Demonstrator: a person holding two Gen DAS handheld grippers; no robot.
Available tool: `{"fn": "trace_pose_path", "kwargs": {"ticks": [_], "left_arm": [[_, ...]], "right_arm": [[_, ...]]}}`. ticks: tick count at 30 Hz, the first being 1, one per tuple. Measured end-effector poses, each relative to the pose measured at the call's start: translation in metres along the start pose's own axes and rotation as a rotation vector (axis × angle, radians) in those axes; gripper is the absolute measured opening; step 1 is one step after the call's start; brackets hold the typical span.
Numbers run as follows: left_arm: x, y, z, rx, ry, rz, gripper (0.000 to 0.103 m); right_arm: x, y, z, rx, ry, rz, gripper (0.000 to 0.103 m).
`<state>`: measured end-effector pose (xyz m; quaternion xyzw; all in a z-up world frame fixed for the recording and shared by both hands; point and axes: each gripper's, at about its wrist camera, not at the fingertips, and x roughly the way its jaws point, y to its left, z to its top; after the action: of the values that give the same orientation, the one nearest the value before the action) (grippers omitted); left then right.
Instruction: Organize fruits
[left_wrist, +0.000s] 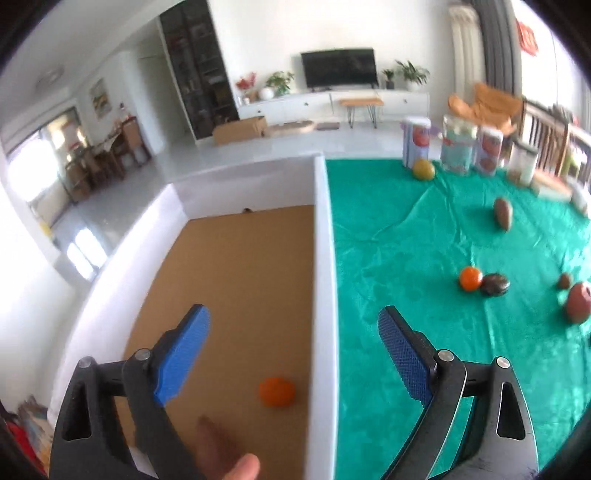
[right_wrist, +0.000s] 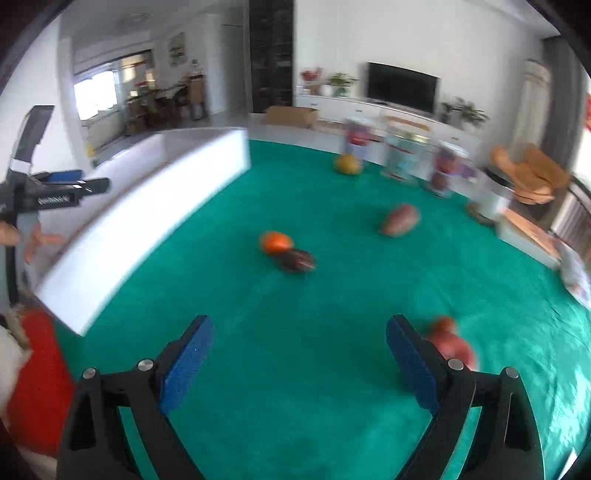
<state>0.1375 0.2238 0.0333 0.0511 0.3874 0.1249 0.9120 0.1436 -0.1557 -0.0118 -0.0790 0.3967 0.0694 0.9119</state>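
My left gripper (left_wrist: 293, 325) hangs open over the right wall of a white box (left_wrist: 325, 258) with a brown cardboard floor. One orange (left_wrist: 277, 391) lies loose on that floor, below and between the blue pads, untouched. On the green cloth (left_wrist: 424, 240) lie another orange (left_wrist: 471, 278), a dark fruit (left_wrist: 495, 284), a brown oval fruit (left_wrist: 503, 213), a yellow-green round fruit (left_wrist: 423, 169) and a reddish fruit (left_wrist: 578, 302). My right gripper (right_wrist: 299, 332) is open above bare cloth, with a blurred red fruit (right_wrist: 452, 343) just outside its right finger. The left gripper (right_wrist: 70, 188) shows at the left over the box.
Several clear jars (left_wrist: 458, 147) with printed labels stand along the far edge of the cloth. A small brown fruit (left_wrist: 564, 281) lies near the right. A person's thumb (left_wrist: 236, 465) and red sleeve (right_wrist: 40, 369) show at the bottom. A living room lies beyond.
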Motion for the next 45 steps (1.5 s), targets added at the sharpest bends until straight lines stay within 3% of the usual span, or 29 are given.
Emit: {"fn": "trace_pose_path", "kwargs": {"ticks": [2, 4, 5, 6, 7, 9, 12, 18, 23, 25, 28, 31, 32, 35, 37, 39, 41, 43, 45], "left_arm": [[0.034, -0.012, 0.009, 0.021, 0.145, -0.045, 0.085], [0.047, -0.015, 0.007, -0.04, 0.179, -0.17, 0.084], [0.051, -0.017, 0.003, -0.042, 0.18, -0.161, 0.082], [0.053, -0.023, 0.001, -0.006, 0.194, -0.097, 0.066], [0.051, -0.028, -0.001, 0.02, 0.191, -0.069, 0.065], [0.044, -0.033, -0.004, 0.009, 0.188, -0.089, 0.065], [0.028, -0.04, -0.017, -0.008, 0.174, -0.125, 0.065], [0.011, -0.069, -0.029, 0.08, 0.111, -0.072, 0.067], [0.009, -0.073, -0.025, 0.103, 0.087, -0.054, 0.084], [0.002, -0.072, -0.028, 0.106, 0.058, 0.022, 0.09], [-0.018, -0.085, -0.031, 0.171, -0.061, 0.203, 0.094], [-0.05, -0.105, -0.034, 0.254, -0.195, 0.271, 0.097], [-0.06, -0.111, -0.034, 0.263, -0.217, 0.245, 0.097], [-0.083, -0.129, -0.034, 0.237, -0.204, 0.046, 0.101], [-0.079, -0.141, -0.037, 0.153, -0.114, -0.161, 0.102], [-0.057, -0.155, -0.046, 0.073, -0.012, -0.303, 0.102], [-0.028, -0.169, -0.058, 0.034, 0.065, -0.345, 0.102], [0.002, -0.183, -0.069, 0.024, 0.119, -0.31, 0.1], [0.017, -0.191, -0.076, 0.017, 0.114, -0.277, 0.1]], "right_arm": [[0.001, -0.061, -0.031, 0.109, 0.044, -0.117, 0.094], [-0.003, -0.118, -0.06, 0.231, 0.072, -0.191, 0.094], [-0.004, -0.139, -0.071, 0.281, 0.087, -0.216, 0.094], [-0.004, -0.139, -0.071, 0.281, 0.087, -0.216, 0.094], [-0.002, -0.171, -0.092, 0.364, 0.108, -0.26, 0.094], [-0.002, -0.19, -0.103, 0.413, 0.115, -0.282, 0.094], [0.006, -0.201, -0.109, 0.435, 0.114, -0.277, 0.094], [0.028, -0.195, -0.105, 0.43, 0.135, -0.258, 0.094], [0.035, -0.188, -0.102, 0.43, 0.141, -0.249, 0.103], [0.036, -0.188, -0.102, 0.429, 0.141, -0.253, 0.103], [0.035, -0.187, -0.102, 0.429, 0.141, -0.253, 0.103], [0.036, -0.188, -0.102, 0.429, 0.141, -0.253, 0.103], [0.036, -0.188, -0.102, 0.429, 0.141, -0.252, 0.103], [0.035, -0.188, -0.102, 0.429, 0.141, -0.252, 0.103], [0.035, -0.188, -0.102, 0.428, 0.141, -0.252, 0.103], [0.035, -0.188, -0.102, 0.428, 0.141, -0.252, 0.103], [0.035, -0.188, -0.102, 0.429, 0.141, -0.251, 0.103], [0.035, -0.188, -0.102, 0.429, 0.141, -0.251, 0.103], [0.035, -0.188, -0.102, 0.428, 0.141, -0.251, 0.103]]}}
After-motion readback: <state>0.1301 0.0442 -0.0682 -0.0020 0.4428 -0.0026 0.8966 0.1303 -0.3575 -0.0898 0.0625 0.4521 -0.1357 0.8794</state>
